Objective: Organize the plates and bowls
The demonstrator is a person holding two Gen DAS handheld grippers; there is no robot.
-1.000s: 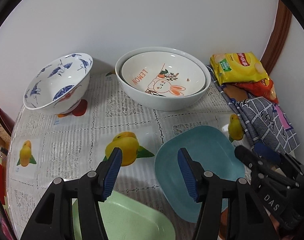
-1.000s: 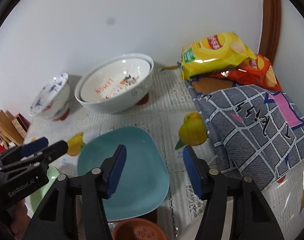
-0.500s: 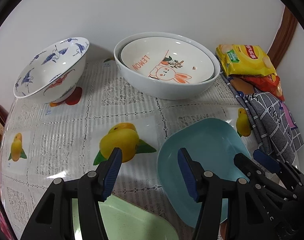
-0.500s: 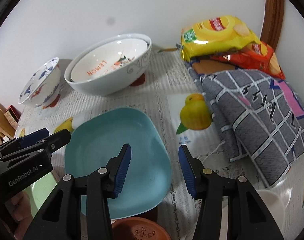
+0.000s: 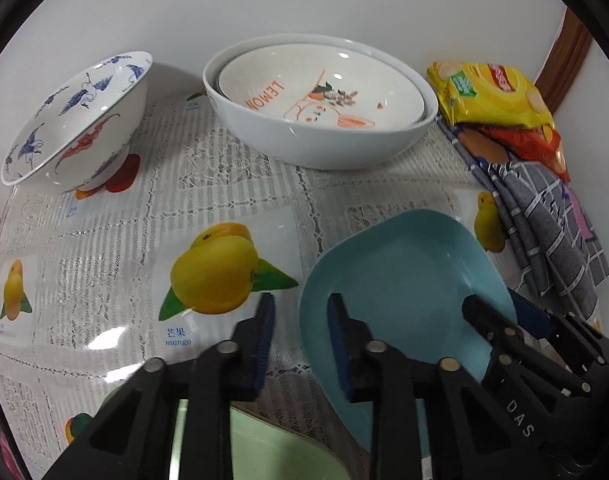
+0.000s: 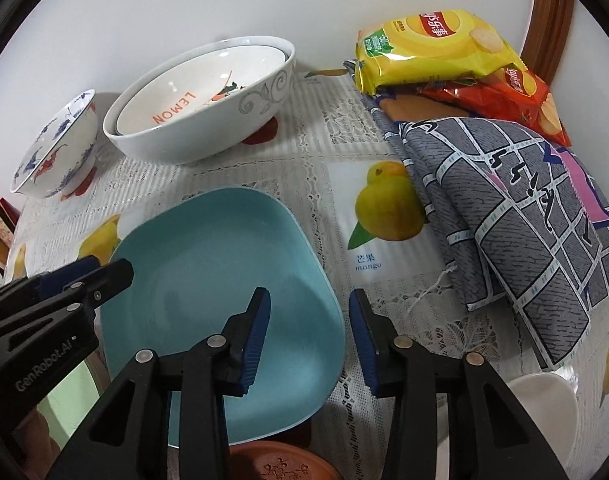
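A light blue square plate lies on the lace tablecloth. My left gripper straddles its left rim. The jaws are closing, with a gap still showing on each side of the rim. My right gripper straddles the plate's right rim, jaws also closing, and its pads are not touching the rim. A pale green plate lies under the left gripper. At the back, a LEMON bowl sits nested in a large white bowl. A blue-and-white crane bowl stands to their left.
Yellow and orange chip bags and a folded grey checked cloth fill the right side. A terracotta dish and a white bowl sit at the near edge. A wall runs behind the bowls.
Both grippers have sunk toward the blue plate and tipped further down. Their jaws have narrowed around the plate's left and right rims.
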